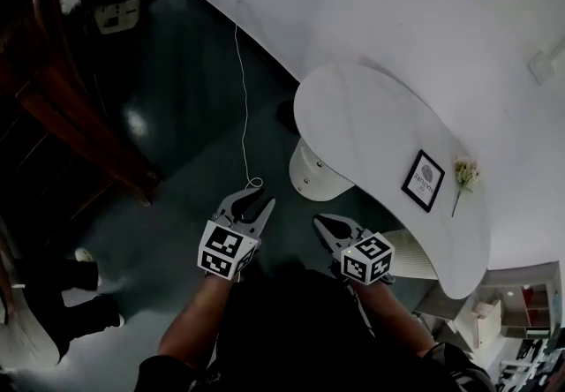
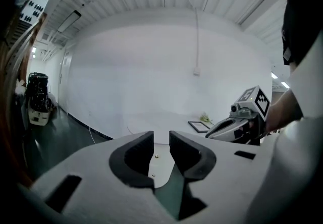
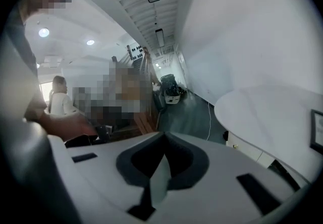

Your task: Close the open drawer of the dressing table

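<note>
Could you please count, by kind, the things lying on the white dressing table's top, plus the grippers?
Picture frame: 1
Flower sprig: 1
Grippers: 2 (left gripper, right gripper)
Total: 4

Pale grey left gripper (image 1: 261,199) and right gripper (image 1: 323,222), black-padded, with black-and-white marker cubes (image 1: 227,251).
</note>
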Demonstrator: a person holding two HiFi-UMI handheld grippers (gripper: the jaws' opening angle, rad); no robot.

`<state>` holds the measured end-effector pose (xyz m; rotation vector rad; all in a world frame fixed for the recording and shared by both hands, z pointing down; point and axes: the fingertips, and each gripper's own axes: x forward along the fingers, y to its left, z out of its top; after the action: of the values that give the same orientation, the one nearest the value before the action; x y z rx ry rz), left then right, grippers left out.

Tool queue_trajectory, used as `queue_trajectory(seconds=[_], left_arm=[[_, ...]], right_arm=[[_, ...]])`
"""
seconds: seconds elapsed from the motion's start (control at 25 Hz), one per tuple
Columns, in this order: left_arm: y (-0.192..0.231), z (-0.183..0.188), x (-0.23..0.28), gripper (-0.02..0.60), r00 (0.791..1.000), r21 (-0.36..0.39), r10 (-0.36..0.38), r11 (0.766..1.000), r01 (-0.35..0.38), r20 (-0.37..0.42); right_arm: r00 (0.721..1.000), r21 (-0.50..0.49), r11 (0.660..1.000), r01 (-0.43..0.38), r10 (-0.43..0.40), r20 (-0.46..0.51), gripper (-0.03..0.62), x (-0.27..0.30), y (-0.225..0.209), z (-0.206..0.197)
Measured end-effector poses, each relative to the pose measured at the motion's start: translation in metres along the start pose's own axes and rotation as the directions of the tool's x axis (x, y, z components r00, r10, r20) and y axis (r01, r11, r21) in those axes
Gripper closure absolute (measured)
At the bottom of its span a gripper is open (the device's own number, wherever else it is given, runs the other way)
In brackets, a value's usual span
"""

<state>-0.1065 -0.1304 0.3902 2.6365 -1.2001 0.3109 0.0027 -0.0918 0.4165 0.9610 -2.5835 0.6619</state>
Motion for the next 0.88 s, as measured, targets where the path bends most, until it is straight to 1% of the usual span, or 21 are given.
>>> queue_trajectory(seconds=[0.16,0.24,0.28,0.36,0.44,0.56,0.64,0.8,0.88], left_arm=[[0.005,0.018,-0.007,0.524,1.0,0.045,0.01,0.999,-0.011,0.01],[0.009,0.029,-0.011,0.55,0.999,0.07,0.044,0.997,-0.045,0.026],[0.011,0.035,-0.012,0.577,0.997,0.084,0.065,0.994,-0.067,0.034],[0.016,0.047,-0.014,0.58,0.993,0.112,0.11,0.987,-0.114,0.042],[0.014,0.059,-0.014,0.58,0.988,0.13,0.141,0.981,-0.147,0.055],[-0.007,0.083,-0.009,0.58,0.984,0.131,0.151,0.978,-0.163,0.096],[-0.025,0.094,-0.003,0.58,0.978,0.122,0.171,0.975,-0.185,0.117],[-0.064,0.11,0.015,0.581,0.973,0.159,0.203,0.962,-0.219,0.113],[-0.08,0.116,0.024,0.581,0.97,0.142,0.21,0.964,-0.226,0.119]], right_arm=[[0.999,-0.034,0.999,-0.019,0.02,0.027,0.589,0.002,0.0,0.019],[0.999,-0.06,0.998,-0.027,0.029,0.038,0.589,0.0,-0.005,0.029],[0.998,-0.07,0.997,-0.027,0.031,0.046,0.589,-0.002,-0.01,0.035],[0.997,-0.087,0.995,-0.037,0.043,0.069,0.589,-0.008,-0.022,0.049],[0.993,-0.107,0.992,-0.066,0.076,0.091,0.589,-0.02,-0.032,0.061],[0.983,-0.144,0.981,-0.131,0.147,0.112,0.589,-0.048,-0.047,0.072],[0.975,-0.158,0.974,-0.159,0.181,0.131,0.589,-0.071,-0.061,0.079],[0.967,-0.172,0.97,-0.171,0.199,0.162,0.589,-0.113,-0.097,0.088],[0.963,-0.177,0.968,-0.18,0.21,0.169,0.589,-0.128,-0.115,0.091]])
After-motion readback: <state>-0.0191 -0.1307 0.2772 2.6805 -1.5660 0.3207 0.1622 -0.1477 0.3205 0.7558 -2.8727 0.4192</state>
